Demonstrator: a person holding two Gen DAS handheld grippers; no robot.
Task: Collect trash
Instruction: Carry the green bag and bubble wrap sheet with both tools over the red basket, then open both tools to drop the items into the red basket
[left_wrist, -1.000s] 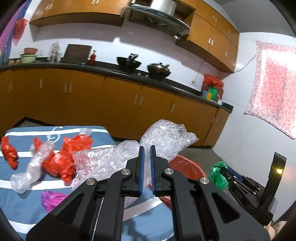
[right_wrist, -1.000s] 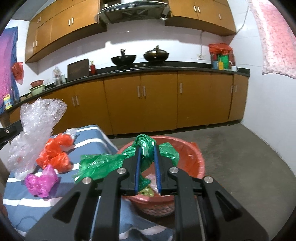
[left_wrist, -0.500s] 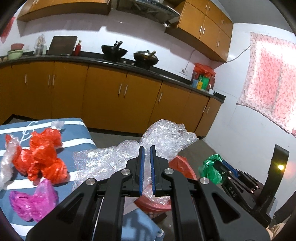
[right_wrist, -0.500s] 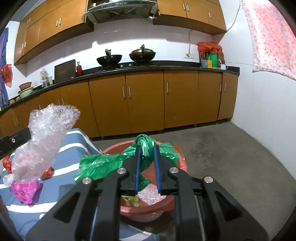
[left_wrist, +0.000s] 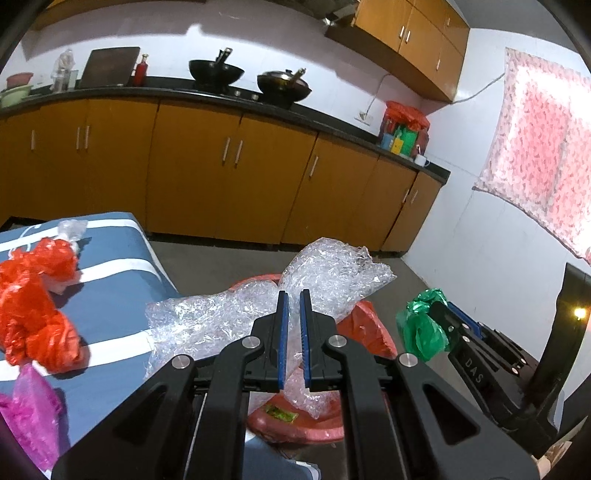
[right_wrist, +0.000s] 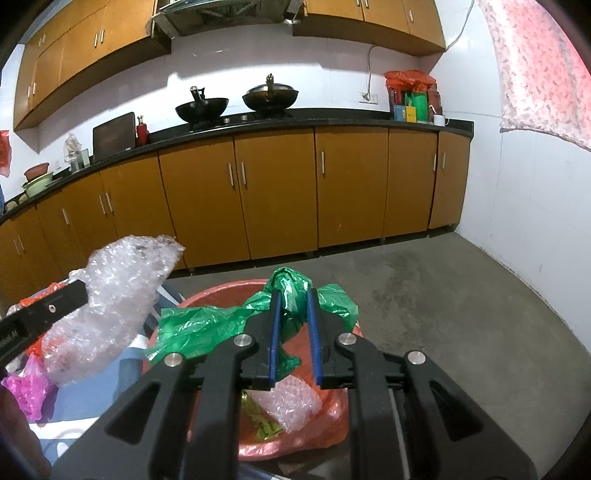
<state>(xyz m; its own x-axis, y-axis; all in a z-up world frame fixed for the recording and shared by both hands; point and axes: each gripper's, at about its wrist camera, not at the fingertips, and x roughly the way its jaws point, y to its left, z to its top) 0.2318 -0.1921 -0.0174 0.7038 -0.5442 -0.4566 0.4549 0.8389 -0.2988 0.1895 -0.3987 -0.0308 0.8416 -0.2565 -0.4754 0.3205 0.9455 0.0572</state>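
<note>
Clamping a crumpled sheet of bubble wrap (left_wrist: 325, 280), the left gripper (left_wrist: 291, 332) is showing its blue pads nearly together with the clear film pinched between them. The wrap is spilling forward and to the side of the jaws, hanging over the near edge of the red basin (left_wrist: 365, 332). In the right wrist view the right gripper (right_wrist: 293, 332) is likewise narrowed on a green bag (right_wrist: 229, 325), the plastic bunched between its pads and trailing out directly above the basin (right_wrist: 221, 291).

Taking the basin as the landmark: it is sitting on the floor just beside the corner of the blue striped table (left_wrist: 122, 266). Inside it a smaller piece of bubble wrap (right_wrist: 291, 402) and some greenish scrap are already lying, so part of the collecting looks done. Neither held piece is in yet; both are hanging above or at the basin's rim, and letting go seems to be the step in hand.

On the table, away from the basin, more trash is waiting: orange bags (left_wrist: 33, 295), a pink bag (left_wrist: 26, 410) nearest the camera, and a small clear scrap (left_wrist: 72, 229) at the far end. By this showing the task is perhaps around halfway, with several more pickups likely after these two drops.
</note>
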